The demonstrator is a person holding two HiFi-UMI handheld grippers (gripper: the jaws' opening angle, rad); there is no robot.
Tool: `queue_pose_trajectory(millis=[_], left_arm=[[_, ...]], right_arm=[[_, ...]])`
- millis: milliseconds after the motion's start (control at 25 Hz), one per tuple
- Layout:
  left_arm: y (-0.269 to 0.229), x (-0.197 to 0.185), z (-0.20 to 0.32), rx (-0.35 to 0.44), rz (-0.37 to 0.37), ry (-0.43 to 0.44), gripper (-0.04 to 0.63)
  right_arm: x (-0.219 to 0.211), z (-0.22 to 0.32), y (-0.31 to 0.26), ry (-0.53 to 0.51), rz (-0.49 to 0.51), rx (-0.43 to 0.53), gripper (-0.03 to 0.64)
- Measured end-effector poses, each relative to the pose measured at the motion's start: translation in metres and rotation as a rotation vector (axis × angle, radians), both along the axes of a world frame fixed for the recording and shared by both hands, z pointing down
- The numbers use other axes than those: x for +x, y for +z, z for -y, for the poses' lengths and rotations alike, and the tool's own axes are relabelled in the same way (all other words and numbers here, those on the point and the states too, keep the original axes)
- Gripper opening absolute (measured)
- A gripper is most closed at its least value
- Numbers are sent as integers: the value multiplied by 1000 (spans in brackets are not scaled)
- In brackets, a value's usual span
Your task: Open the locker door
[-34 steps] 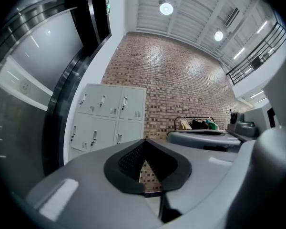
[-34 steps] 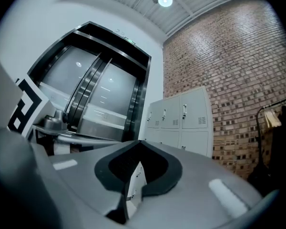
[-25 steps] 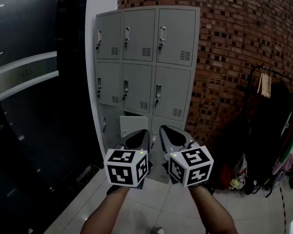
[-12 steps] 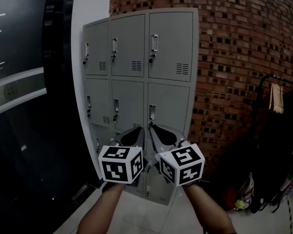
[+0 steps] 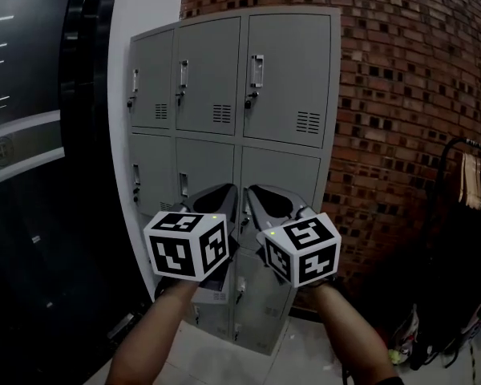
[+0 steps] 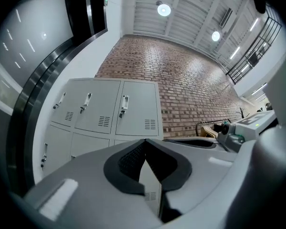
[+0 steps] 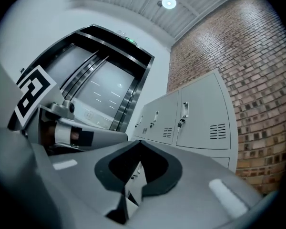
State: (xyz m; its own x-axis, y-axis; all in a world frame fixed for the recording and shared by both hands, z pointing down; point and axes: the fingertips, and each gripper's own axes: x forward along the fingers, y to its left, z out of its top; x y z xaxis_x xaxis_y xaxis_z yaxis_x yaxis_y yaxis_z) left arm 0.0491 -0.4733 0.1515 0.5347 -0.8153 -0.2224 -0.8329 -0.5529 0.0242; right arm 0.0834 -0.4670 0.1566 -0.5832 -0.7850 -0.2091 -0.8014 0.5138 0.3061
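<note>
Facing the locker [image 5: 232,135], the two hand-held grippers sit side by side and nearly touching, level with its middle row. The left hand-held gripper [image 5: 223,192] has its jaws fully together, tips meeting, with nothing between them. The right hand-held gripper [image 5: 258,192] is likewise closed and empty. Their own views show the same pinched tips, left [image 6: 144,142] and right [image 7: 139,144]. Each one's cube [image 5: 186,245] faces the head camera, and bare forearms [image 5: 156,335] reach up from the bottom edge. The locker is grey, three columns wide, and stands on the tiled floor [image 5: 224,355] with its back to a brick wall [image 5: 401,95] and its left side against a white pillar [image 5: 144,6]. The doors [image 5: 208,74] of the top row are shut, each with a handle [image 5: 257,70] near its left edge and a small vent low on the right. The middle row also looks shut; the lowest row is mostly hidden behind the grippers. A rack [image 5: 465,183] of dark clothes stands well to the right.
</note>
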Motion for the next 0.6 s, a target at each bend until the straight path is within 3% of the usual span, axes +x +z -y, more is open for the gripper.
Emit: queue_pose_trajectory(millis=[200,400,600], left_arm=[[-33,-1,57,44,-11,47,6],[-57,-3,122,79,13,88,6],[-80,-5,174,96,10,161,8]], right_arm=[[-2,57,-33,8,-17,35,6],[-6,125,-77,15,34,70,12],[-20,184,-125,43,4,128,85]])
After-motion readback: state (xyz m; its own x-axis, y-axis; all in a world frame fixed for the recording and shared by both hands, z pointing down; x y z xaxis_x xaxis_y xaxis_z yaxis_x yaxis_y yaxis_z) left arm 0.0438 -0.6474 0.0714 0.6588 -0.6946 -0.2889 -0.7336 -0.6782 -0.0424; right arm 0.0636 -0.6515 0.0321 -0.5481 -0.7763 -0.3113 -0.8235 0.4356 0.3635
